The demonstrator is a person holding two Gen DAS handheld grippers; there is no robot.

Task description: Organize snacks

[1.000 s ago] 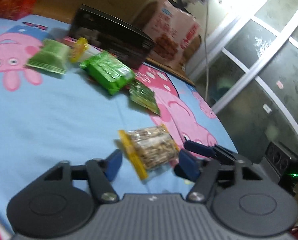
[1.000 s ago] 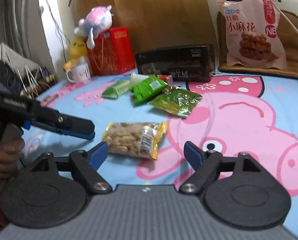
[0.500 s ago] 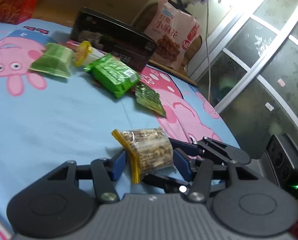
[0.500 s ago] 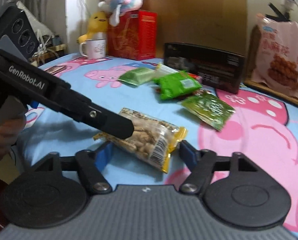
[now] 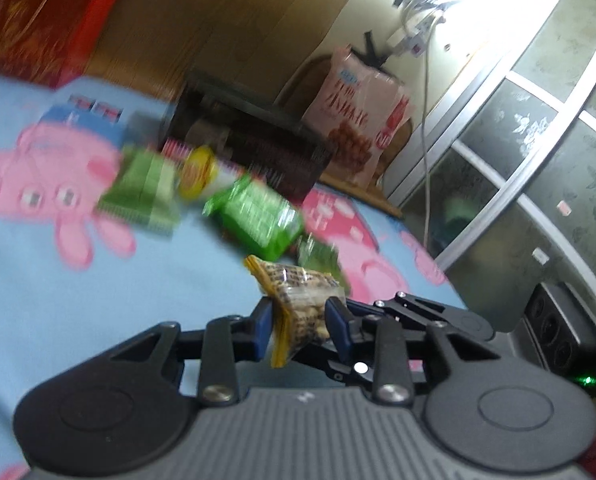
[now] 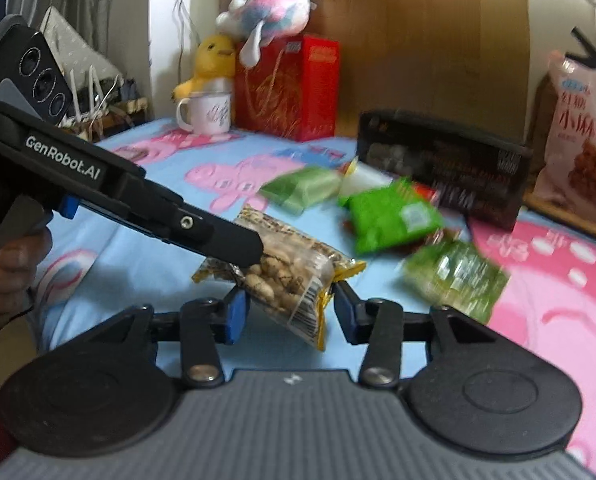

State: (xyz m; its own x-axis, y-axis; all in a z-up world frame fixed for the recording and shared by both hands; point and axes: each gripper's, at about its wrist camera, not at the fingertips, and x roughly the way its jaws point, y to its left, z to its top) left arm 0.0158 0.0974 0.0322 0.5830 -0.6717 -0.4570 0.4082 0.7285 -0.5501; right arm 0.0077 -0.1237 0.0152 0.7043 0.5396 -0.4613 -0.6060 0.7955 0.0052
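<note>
A clear peanut bag (image 5: 298, 300) with yellow end seams sits crumpled between the blue pads of my left gripper (image 5: 301, 326), whose jaws are closing and pinch it above the blue cartoon bedsheet (image 5: 98, 300). In the right wrist view the same peanut bag (image 6: 290, 276) hangs tilted. The left gripper (image 6: 238, 246) reaches in from the left and grips its far end. My right gripper (image 6: 290, 316) straddles the near end; its jaws are closing, the pads right at the bag's edges without squeezing it.
Further back on the sheet lie a bright green packet (image 6: 389, 216), a pale green packet (image 6: 301, 188), a dark green packet (image 6: 453, 276) and a yellow-lidded tub (image 5: 196, 166). Behind them stand a black box (image 6: 441, 168), a pink snack bag (image 6: 577, 140), a red box (image 6: 286, 88) and a mug (image 6: 208, 114).
Both grippers have narrowed around the peanut bag. The left one has pinched it and raised it off the sheet, tilting it. The right gripper has moved in toward the bag's near end.
</note>
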